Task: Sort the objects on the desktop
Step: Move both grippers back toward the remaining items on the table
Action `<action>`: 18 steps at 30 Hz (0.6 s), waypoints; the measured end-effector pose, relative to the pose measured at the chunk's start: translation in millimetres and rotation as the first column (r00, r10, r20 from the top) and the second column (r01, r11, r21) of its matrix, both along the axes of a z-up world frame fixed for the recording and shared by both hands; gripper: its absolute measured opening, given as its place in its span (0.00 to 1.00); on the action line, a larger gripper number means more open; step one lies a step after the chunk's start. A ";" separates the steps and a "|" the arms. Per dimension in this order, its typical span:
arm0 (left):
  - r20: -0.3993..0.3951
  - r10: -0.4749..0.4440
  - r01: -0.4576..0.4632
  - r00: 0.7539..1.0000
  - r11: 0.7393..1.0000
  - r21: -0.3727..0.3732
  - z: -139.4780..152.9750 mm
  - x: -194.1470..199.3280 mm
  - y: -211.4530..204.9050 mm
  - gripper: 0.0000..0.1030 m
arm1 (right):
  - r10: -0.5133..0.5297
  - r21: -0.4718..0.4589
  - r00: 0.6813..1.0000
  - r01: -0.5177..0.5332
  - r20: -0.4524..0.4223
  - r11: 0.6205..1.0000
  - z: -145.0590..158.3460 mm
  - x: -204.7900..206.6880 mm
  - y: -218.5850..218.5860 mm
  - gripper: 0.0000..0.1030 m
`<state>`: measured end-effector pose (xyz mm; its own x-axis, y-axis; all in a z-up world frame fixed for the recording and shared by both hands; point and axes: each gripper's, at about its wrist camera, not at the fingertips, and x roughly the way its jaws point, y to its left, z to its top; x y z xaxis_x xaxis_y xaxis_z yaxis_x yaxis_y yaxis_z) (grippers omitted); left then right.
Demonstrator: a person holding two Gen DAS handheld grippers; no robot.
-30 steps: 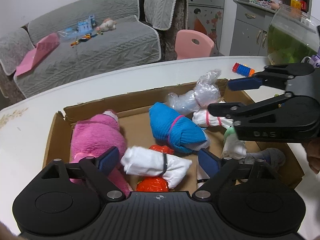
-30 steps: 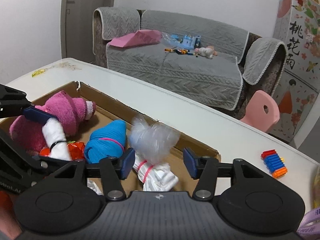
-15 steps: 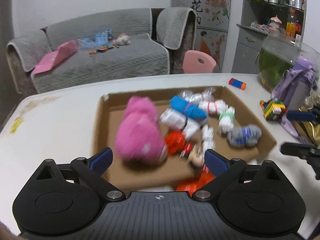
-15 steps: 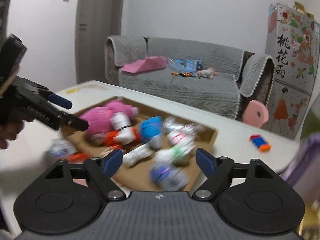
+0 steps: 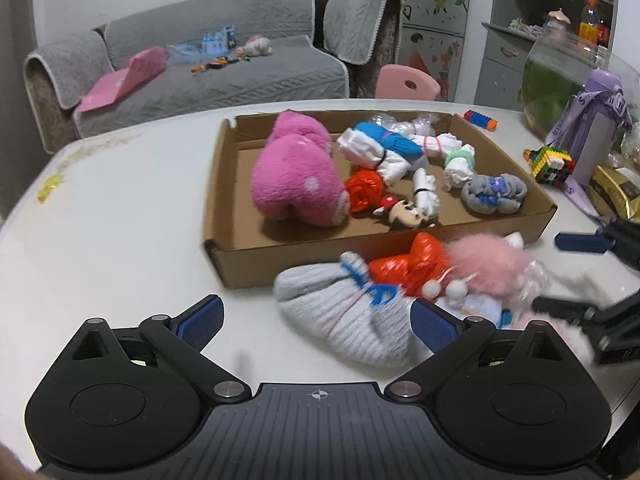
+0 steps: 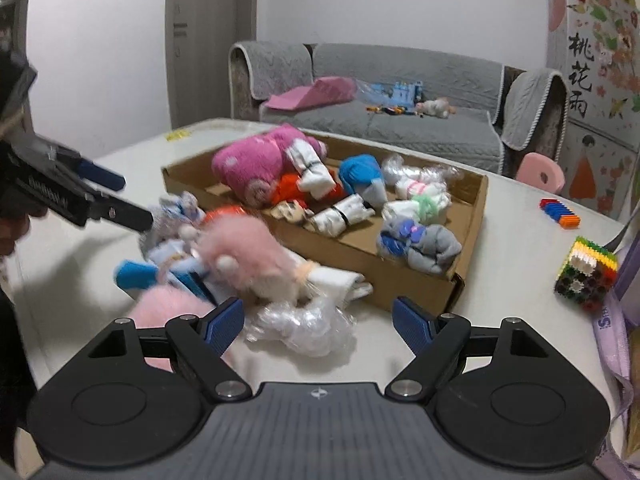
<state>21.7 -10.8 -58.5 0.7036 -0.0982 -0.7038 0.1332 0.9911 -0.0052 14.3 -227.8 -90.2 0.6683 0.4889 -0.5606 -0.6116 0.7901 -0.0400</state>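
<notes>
A shallow cardboard box sat on a white table. Inside it, at the left, lay a bright pink plush toy. To its right were rolled white bundles, a blue roll, a crumpled red bag, a small cartoon figure and a grey sock bundle.

On the table just in front of the box's near wall lay a loose heap: a pale grey knitted hat, another red bag, a fluffy pink item and a clear plastic bag.

The left gripper hovered near this heap with its fingers spread wide and nothing between them; they had just been opening. The right gripper was also spread, its jaws having just opened, grasping nothing, with the plastic bag lying on the table between and below its fingertips.

At the right side of the table stood a multicoloured brick cube, a small blue and orange brick strip and a purple bottle. A grey sofa stood behind.
</notes>
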 end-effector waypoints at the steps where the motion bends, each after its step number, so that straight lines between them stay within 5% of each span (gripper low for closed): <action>1: -0.005 0.001 -0.001 1.000 1.000 -0.009 -1.0 4.1 -1.8 0.98 | 0.001 -0.004 1.000 -0.001 0.001 1.000 -1.1 -0.2 1.1 0.76; 8: -0.118 0.056 -0.062 0.991 0.997 -0.053 -28.7 36.7 -5.8 0.96 | 0.022 -0.010 0.999 -0.022 -0.027 1.000 -9.0 0.0 5.3 0.71; 14: -0.119 0.093 -0.100 0.988 0.993 -0.057 -29.9 32.2 6.2 0.93 | 0.028 -0.025 0.998 -0.030 -0.064 0.999 -17.0 1.1 12.3 0.58; 18: -0.134 0.091 -0.105 0.987 0.989 -0.105 -26.8 28.3 16.5 0.77 | 0.027 -0.019 0.997 -0.029 -0.078 0.999 -18.3 -0.3 12.1 0.52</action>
